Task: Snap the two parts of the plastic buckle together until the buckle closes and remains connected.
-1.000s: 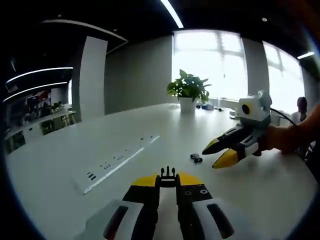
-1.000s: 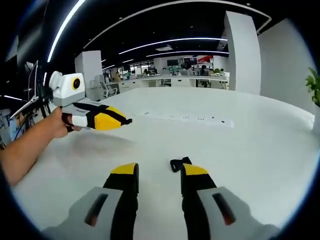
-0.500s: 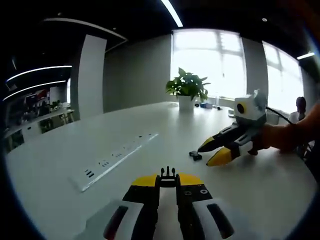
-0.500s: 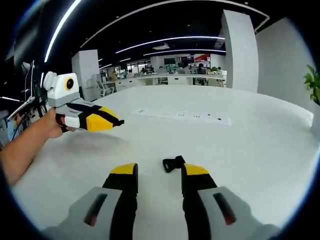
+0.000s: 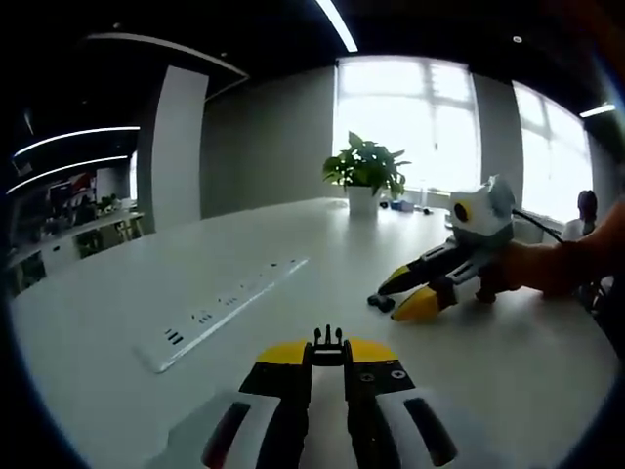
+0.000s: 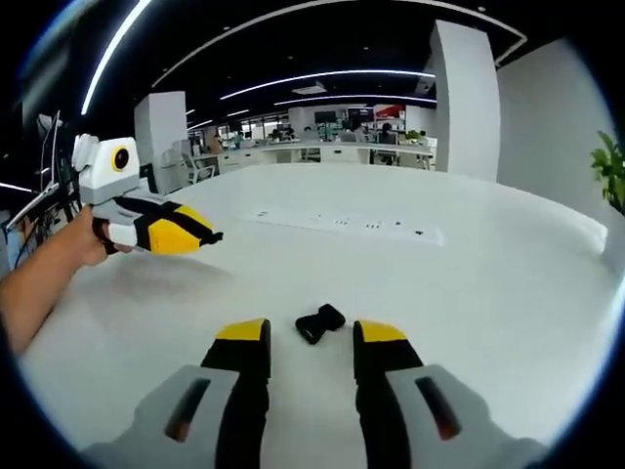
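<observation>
My left gripper (image 5: 328, 352) is shut on the black pronged buckle part (image 5: 328, 342), whose prongs stick out past the yellow tips. The other black buckle part (image 6: 318, 322) lies on the white table (image 6: 469, 293), just ahead of and between the tips of my right gripper (image 6: 311, 337), which is open. In the left gripper view the right gripper (image 5: 392, 300) comes in from the right, held by a hand, with its yellow tips on either side of that buckle part (image 5: 378, 302). The left gripper (image 6: 207, 237) hovers at the left in the right gripper view.
A long white power strip (image 5: 229, 308) is set into the table; it also appears as the power strip (image 6: 342, 224) beyond the buckle part. A potted plant (image 5: 366, 171) stands at the far edge by the windows. Office desks stand in the background.
My right gripper has moved down and forward, so the loose buckle part now lies between its open tips. The left gripper holds still with its part.
</observation>
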`<state>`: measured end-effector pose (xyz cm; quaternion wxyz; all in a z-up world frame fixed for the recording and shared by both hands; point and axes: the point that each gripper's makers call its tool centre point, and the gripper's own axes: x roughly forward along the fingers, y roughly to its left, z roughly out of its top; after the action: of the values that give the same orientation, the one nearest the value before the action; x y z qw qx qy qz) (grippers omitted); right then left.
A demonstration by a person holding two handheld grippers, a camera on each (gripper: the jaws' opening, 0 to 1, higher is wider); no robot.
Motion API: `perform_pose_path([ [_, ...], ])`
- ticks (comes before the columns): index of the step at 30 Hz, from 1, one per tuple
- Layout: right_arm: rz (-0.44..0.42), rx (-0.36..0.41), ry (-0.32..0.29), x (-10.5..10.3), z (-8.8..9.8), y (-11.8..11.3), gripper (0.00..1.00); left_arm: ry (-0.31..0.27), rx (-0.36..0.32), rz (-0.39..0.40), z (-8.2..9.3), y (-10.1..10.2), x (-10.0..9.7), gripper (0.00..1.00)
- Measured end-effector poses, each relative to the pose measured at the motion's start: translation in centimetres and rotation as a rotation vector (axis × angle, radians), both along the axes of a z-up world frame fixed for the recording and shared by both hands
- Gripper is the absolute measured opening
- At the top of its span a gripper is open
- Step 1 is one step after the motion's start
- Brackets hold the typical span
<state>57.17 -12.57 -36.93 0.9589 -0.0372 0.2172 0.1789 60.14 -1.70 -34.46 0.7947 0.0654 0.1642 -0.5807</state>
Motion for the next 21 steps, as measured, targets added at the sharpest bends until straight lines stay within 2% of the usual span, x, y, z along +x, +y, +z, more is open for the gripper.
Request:
perform_pose_path([
  [5,-0.037,-0.042,-0.005,0.5,0.1,-0.3,0.33,0.005,0.004,-0.007,-0.2,-0.1,0.0,0.1],
  [7,-0.053,-0.051,-0.013,0.0,0.2,0.0,0.34,0.005,0.006,-0.01,-0.2,-0.2,0.0,0.1],
  [10,-0.06,-0.062,-0.019,1.0,0.1,-0.1,0.32,0.005,0.006,-0.012,-0.3,-0.3,0.1,0.1],
  [13,-0.071,-0.116,-0.054,1.6,0.3,-0.6,0.3,0.006,0.005,-0.012,-0.3,-0.2,0.0,0.1],
  [21,-0.074,-0.159,-0.047,0.6,0.5,-1.3,0.25,0.007,-0.003,-0.014,-0.1,-0.2,0.1,0.1],
])
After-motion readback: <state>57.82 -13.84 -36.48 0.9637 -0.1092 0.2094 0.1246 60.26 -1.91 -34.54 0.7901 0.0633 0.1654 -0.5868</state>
